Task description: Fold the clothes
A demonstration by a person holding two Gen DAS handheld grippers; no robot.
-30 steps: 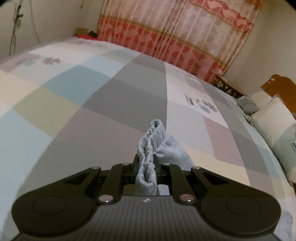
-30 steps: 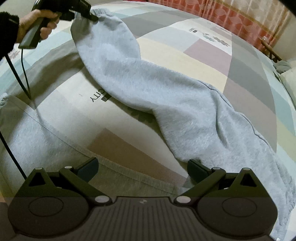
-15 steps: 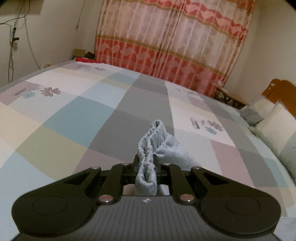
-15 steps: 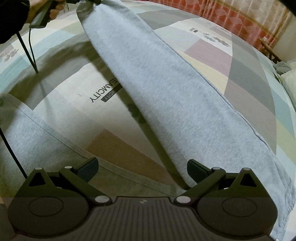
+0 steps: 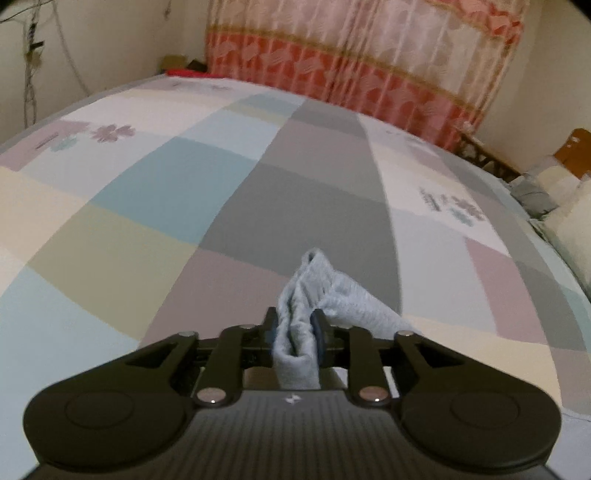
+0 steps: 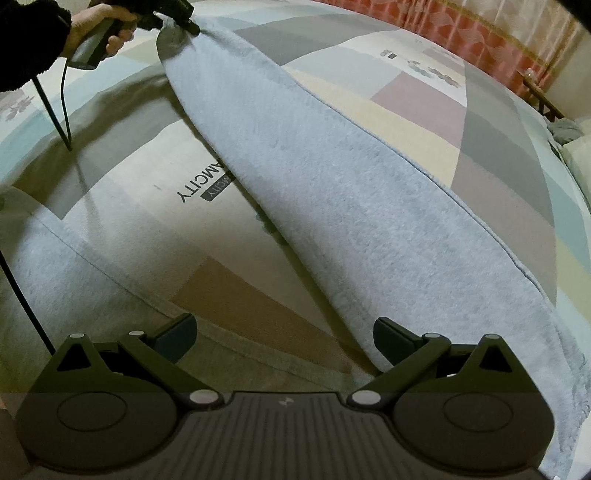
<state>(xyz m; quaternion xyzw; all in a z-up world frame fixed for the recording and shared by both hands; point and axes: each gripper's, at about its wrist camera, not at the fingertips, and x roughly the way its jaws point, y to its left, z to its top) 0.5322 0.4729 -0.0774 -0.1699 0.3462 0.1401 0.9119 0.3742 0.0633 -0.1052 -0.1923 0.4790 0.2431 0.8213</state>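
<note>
Nearest the right wrist camera, the right gripper [image 6: 284, 338] hangs with its fingers [image 6: 177, 338] wide apart and nothing between them, poised over the front of a grey sweatshirt [image 6: 122, 236] spread flat on the bed [image 6: 498, 177]. Its emptiness suggests it is waiting to pin or smooth the cloth. From about 4 o'clock a long sleeve [image 6: 332, 177] runs diagonally across the chest, over the printed lettering [image 6: 207, 188], up to 11 o'clock. It looks drawn taut there because the left gripper [image 6: 173, 20], carried by a hand [image 6: 99, 27] in a dark sleeve, has its cuff.

In the left wrist view, the cuff [image 5: 299, 325] sits bunched between the left gripper's fingers [image 5: 319, 326], which are opening, though the pads appear to touch the cloth on both sides. I judge the sleeve is being laid across the body and let go. Beyond lie the patchwork bedspread [image 5: 147, 206], pillows [image 5: 565, 206] at 3 o'clock and a red curtain [image 5: 351, 55] at 12 o'clock.
</note>
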